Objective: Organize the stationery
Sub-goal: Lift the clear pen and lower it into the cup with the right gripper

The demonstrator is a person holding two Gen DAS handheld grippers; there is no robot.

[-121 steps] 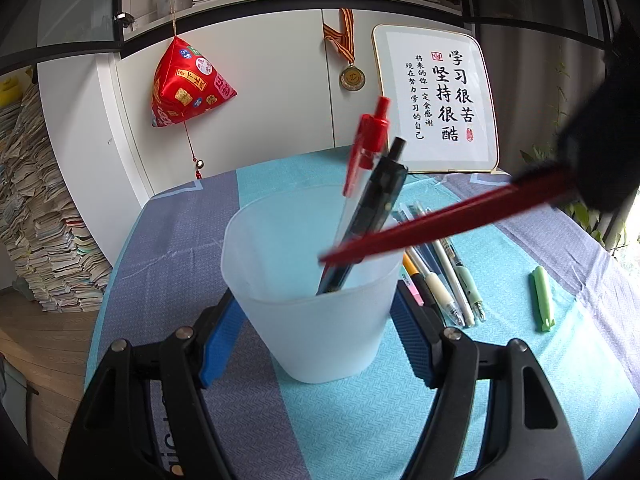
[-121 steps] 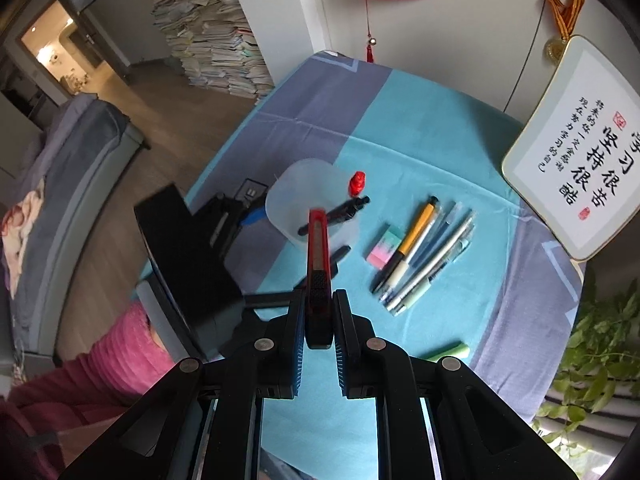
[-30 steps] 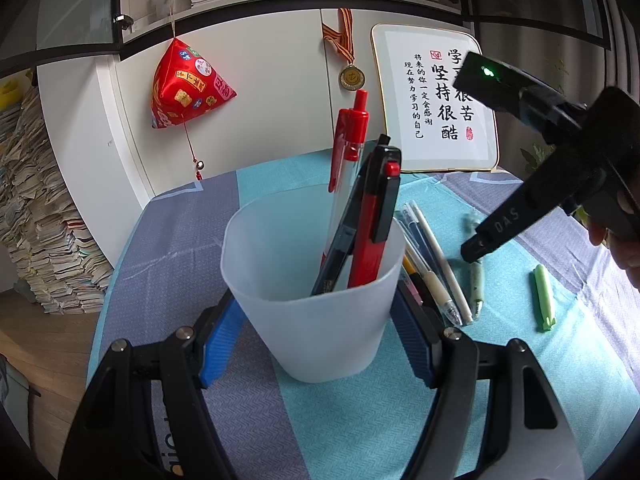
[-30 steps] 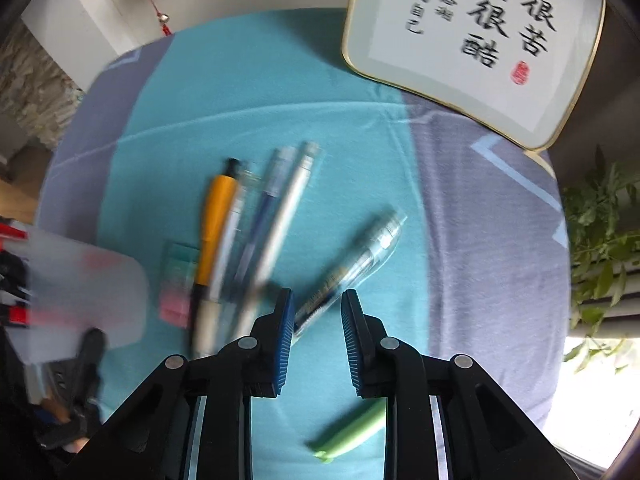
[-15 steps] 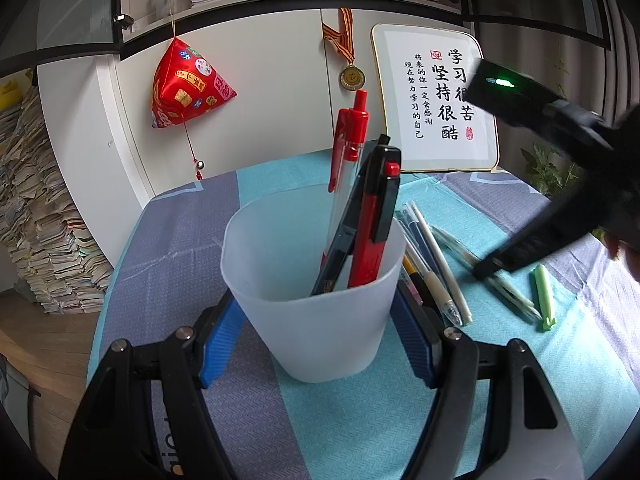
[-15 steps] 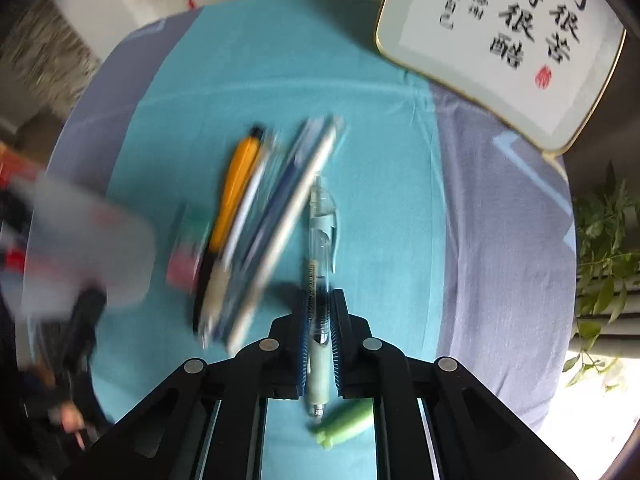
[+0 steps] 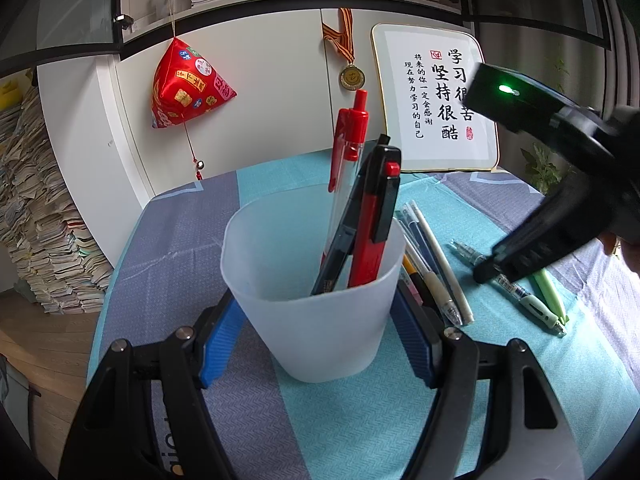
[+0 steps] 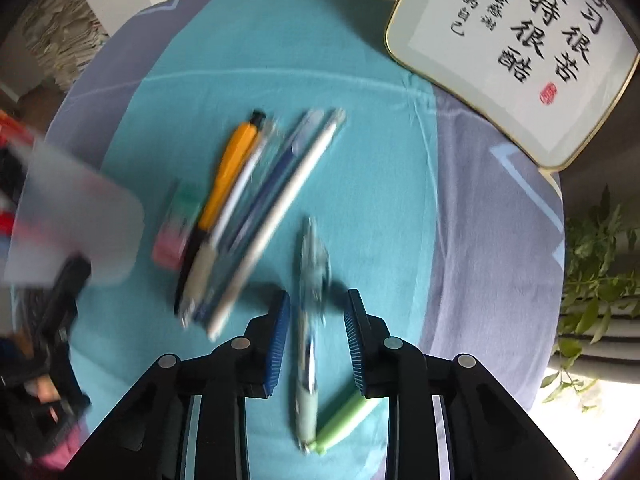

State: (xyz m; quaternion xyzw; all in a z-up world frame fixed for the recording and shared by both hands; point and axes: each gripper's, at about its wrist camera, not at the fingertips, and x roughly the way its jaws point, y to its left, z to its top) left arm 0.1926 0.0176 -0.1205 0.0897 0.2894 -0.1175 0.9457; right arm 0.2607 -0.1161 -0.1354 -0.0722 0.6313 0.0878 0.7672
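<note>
My left gripper [image 7: 318, 336] is shut on a translucent white cup [image 7: 304, 280] standing on the tablecloth. Inside the cup stand a red pen [image 7: 350, 148], a black pen and a red-and-black utility knife [image 7: 376, 216]. My right gripper [image 8: 318, 300] points down at the table and its jaws are opening. A clear pen with a mint grip [image 8: 310, 344] lies on the cloth between the pads, which do not press on it. From the left wrist view, the right gripper [image 7: 492, 268] hovers over that pen [image 7: 516, 292].
A row of several pens [image 8: 256, 208] and a pink-and-green eraser [image 8: 176, 224] lie left of the right gripper. A light green pen-like item [image 8: 344, 420] lies by the clear pen. A framed calligraphy board [image 7: 436, 96] leans at the back; a plant [image 8: 592, 272] stands beyond the table's right edge.
Half a second ago the right gripper was shut on the clear pen; now its jaws stand apart around it. Earlier it had carried the utility knife to the cup. The left gripper stayed still.
</note>
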